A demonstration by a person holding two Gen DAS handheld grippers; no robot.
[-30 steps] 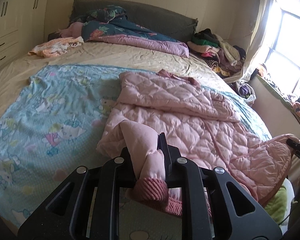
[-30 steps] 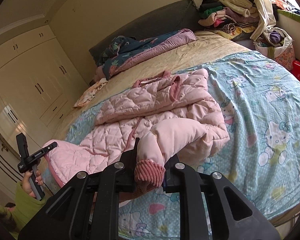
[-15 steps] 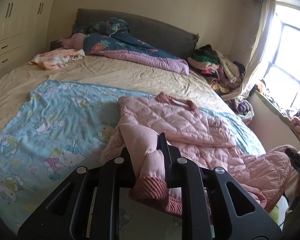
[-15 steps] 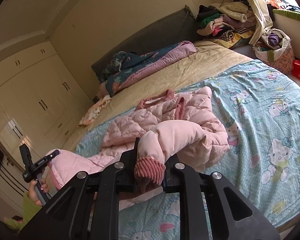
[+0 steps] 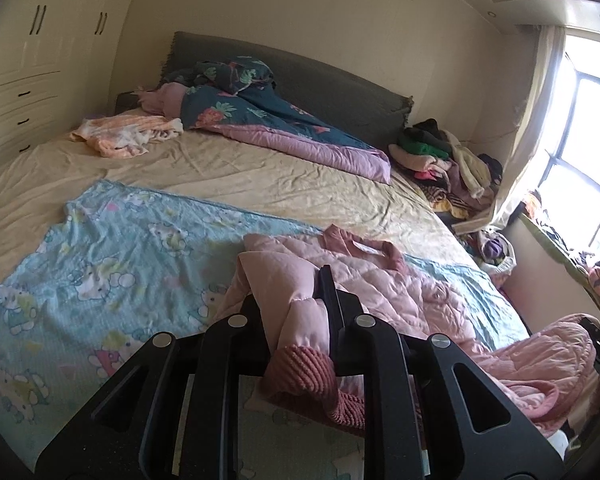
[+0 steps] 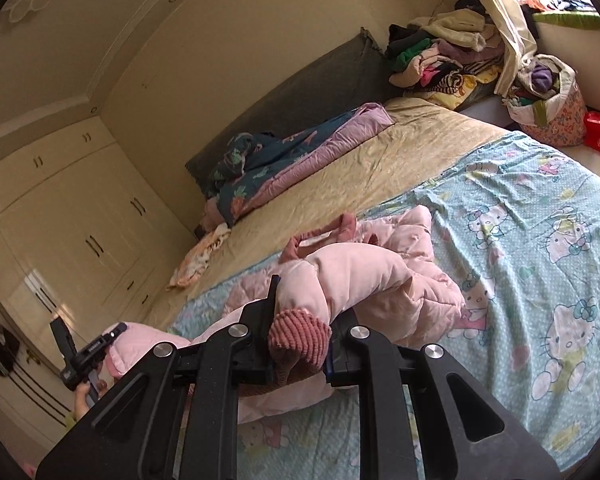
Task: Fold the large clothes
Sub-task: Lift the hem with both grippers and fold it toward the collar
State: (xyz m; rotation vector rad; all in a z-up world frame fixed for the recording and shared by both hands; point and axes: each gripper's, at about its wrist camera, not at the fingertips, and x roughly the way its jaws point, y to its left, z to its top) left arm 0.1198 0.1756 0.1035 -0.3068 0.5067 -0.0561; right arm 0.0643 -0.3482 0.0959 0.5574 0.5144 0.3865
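Left hand-held gripper (image 5: 300, 308): clamped on jacket cuff (image 5: 300, 368).
Right hand-held gripper (image 6: 300, 316): pinching other cuff (image 6: 298, 334).
Risk: bulky jacket (image 5: 400, 288), twelve o'clock, may slump, dragging the sleeves loose.

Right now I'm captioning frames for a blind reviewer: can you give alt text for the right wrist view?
The right gripper is shut on the ribbed cuff of a pink quilted jacket, lifting the sleeve above a cartoon-cat blanket on a bed. A clothes pile sits near the headboard.
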